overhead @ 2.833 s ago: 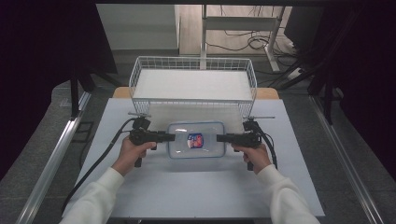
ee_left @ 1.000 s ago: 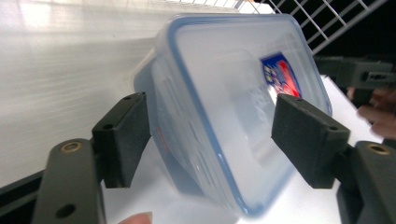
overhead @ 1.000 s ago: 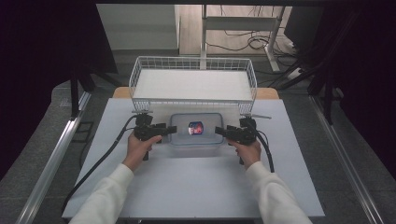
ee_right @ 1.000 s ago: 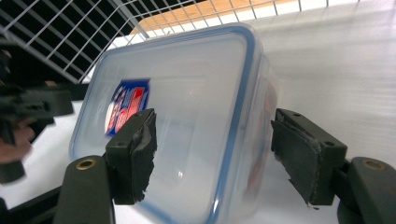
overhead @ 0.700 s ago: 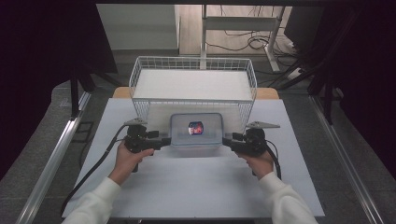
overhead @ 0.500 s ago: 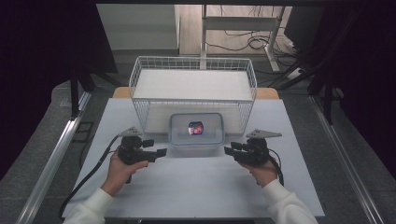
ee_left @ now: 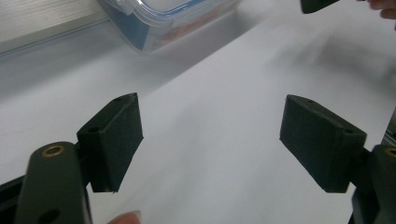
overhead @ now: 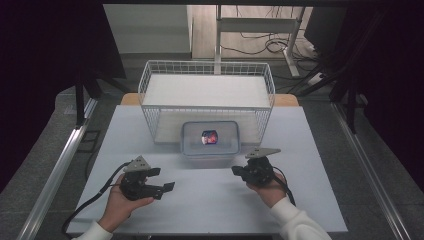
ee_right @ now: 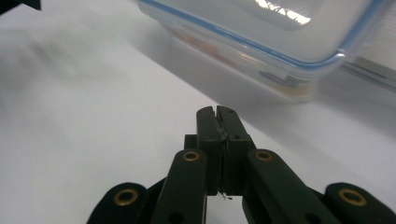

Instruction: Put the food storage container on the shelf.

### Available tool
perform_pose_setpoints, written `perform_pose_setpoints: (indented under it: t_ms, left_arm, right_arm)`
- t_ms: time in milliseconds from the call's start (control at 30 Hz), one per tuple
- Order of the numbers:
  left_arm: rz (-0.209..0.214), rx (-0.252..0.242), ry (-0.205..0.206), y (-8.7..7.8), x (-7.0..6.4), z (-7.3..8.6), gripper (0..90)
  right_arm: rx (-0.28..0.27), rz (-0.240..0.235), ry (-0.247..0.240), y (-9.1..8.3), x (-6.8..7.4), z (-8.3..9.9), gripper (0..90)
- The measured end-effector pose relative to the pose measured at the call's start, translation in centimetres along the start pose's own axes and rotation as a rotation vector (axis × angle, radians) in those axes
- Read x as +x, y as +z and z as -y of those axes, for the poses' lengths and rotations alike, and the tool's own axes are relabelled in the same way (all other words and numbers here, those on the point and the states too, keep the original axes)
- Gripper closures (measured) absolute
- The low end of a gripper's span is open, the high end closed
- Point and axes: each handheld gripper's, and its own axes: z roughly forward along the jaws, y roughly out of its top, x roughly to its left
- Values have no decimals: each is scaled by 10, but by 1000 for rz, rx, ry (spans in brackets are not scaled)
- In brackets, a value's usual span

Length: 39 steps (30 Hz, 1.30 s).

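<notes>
A clear lidded plastic container (overhead: 210, 138) with a blue seal and a red and dark object inside rests on the white table, close against the front wall of the wire basket (overhead: 207, 75). The container (ee_left: 163, 18) shows at the top of the left gripper view and the container (ee_right: 275, 42) fills the upper right of the right gripper view. My left gripper (overhead: 166, 180) hovers near the table's front left, open, nothing between its pads (ee_left: 116, 135). My right gripper (overhead: 235, 172) is at the front right, shut on nothing, its fingertips (ee_right: 218, 116) pointing toward the container.
The white wire basket stands at the table's back middle with a white liner inside. Metal rails (overhead: 55, 170) run along both sides of the table. Cables (overhead: 87, 205) trail from the grippers toward the front edge. Bare white table (overhead: 210, 200) lies between the two hands.
Both grippers let go of the container after pushing it back against the basket, then drew back toward the front edge. The left has opened wide; the right has shut.
</notes>
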Motion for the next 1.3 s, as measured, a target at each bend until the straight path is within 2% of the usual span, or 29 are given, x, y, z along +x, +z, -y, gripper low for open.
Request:
perform_pose_setpoints:
  t_ms: [467, 600, 733, 800, 933, 1100, 1133, 1300]
  left_arm:
    - [-3, 27, -8, 6, 2, 3, 208]
    - [-5, 34, -9, 7, 2, 4, 207]
    - [-8, 35, -8, 7, 3, 4, 207]
    - [-9, 34, -13, 7, 4, 4, 207]
    - [-11, 35, -15, 6, 5, 4, 207]
    - [-11, 32, -12, 4, 5, 4, 207]
    - [-11, 34, -9, 4, 5, 4, 207]
    - [-10, 37, -7, 5, 6, 4, 207]
  right_arm:
    - [69, 29, -50, 55, 15, -18, 891]
    - [78, 66, -69, 72, 17, -26, 891]
    - [73, 87, -56, 83, 14, -31, 891]
    - [79, 76, -51, 88, 13, -32, 891]
    - [81, 107, -88, 92, 17, -32, 891]
    - [63, 113, -70, 91, 16, -35, 892]
    - [44, 117, -61, 89, 15, -37, 892]
    - [18, 119, -52, 87, 13, -43, 892]
